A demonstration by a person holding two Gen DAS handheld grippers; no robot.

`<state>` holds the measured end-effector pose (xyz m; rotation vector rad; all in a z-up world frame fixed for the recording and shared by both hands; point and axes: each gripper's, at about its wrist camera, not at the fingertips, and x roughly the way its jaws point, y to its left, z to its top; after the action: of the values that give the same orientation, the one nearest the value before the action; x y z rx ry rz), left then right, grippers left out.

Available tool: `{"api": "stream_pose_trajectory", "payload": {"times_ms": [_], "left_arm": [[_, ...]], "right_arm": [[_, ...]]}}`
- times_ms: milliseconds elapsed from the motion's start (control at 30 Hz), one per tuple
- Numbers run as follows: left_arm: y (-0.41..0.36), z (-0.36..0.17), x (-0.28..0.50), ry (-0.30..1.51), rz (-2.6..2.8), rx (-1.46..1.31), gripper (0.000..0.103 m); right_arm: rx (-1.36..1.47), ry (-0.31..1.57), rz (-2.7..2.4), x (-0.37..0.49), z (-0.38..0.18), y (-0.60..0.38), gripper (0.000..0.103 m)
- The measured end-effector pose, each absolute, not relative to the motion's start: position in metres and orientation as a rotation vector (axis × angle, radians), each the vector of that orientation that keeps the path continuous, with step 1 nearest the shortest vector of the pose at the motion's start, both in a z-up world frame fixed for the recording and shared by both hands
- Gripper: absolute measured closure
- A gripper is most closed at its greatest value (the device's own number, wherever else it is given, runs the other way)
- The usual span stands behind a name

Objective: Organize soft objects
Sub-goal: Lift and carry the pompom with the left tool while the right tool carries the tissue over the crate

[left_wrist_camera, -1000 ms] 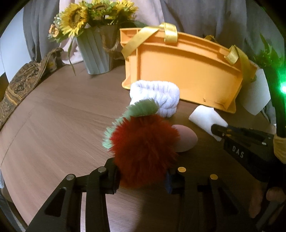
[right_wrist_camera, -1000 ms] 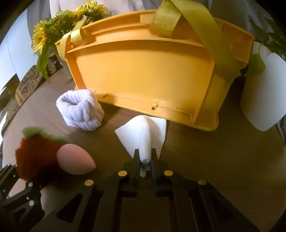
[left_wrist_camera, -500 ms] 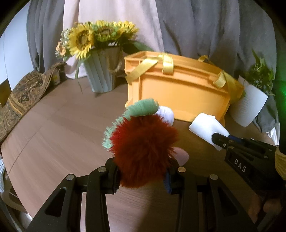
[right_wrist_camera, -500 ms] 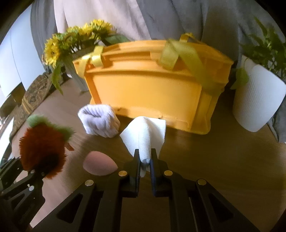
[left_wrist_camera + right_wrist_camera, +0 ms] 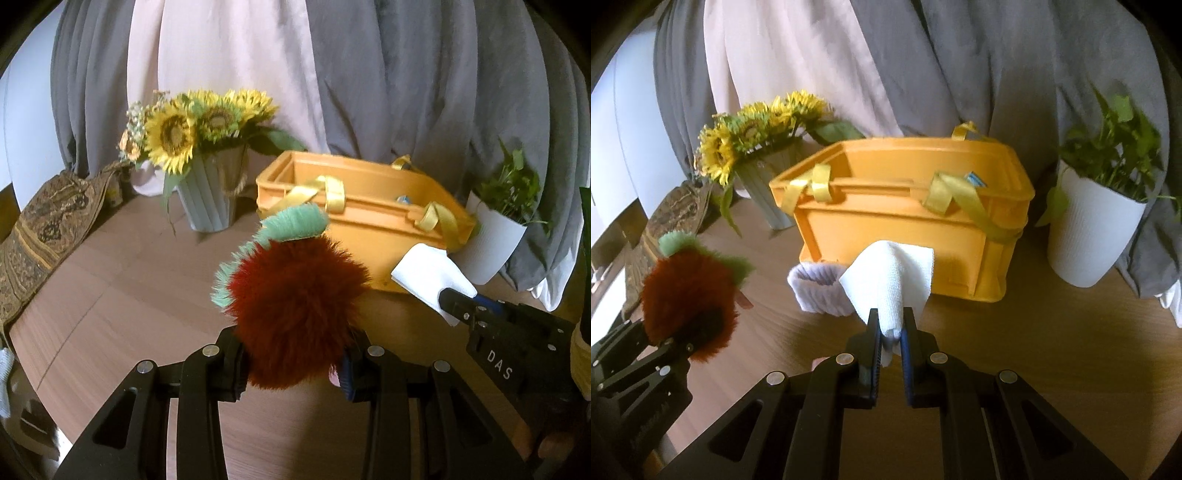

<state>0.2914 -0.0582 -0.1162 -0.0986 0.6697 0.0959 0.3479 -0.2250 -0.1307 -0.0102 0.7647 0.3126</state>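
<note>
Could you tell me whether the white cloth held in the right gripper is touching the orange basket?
Cannot tell. In the right wrist view the white cloth overlaps the orange basket wall; the left wrist view shows overlap too, no clear gap.

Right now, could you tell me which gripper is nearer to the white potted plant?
Right. The right gripper, holding the white cloth, sits beside the white potted plant; the left gripper is far across, past the orange basket.

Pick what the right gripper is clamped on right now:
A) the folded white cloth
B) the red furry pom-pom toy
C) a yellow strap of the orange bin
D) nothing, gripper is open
A: in the right wrist view the right gripper is pinched on the bottom of the folded white cloth, held up in front of the orange bin; the red furry toy sits in the left gripper.
</note>
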Motion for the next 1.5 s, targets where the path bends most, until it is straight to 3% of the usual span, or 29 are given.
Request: {"api": "stream_pose_trajectory", "payload": {"times_ms": [833,1500], "left_arm": [[-0.036,-0.033,0.301,0.483,-0.082,-0.027,0.065],[-0.025,-0.007,0.336,0.405,-0.188,0.018,0.065]], "right_arm": [[0.068,0.559,0.148,0.318,-0.043,-0.206,0.092],[0.106,0.449,0.037,0.326,-0.012,-0.192,0.092]]}}
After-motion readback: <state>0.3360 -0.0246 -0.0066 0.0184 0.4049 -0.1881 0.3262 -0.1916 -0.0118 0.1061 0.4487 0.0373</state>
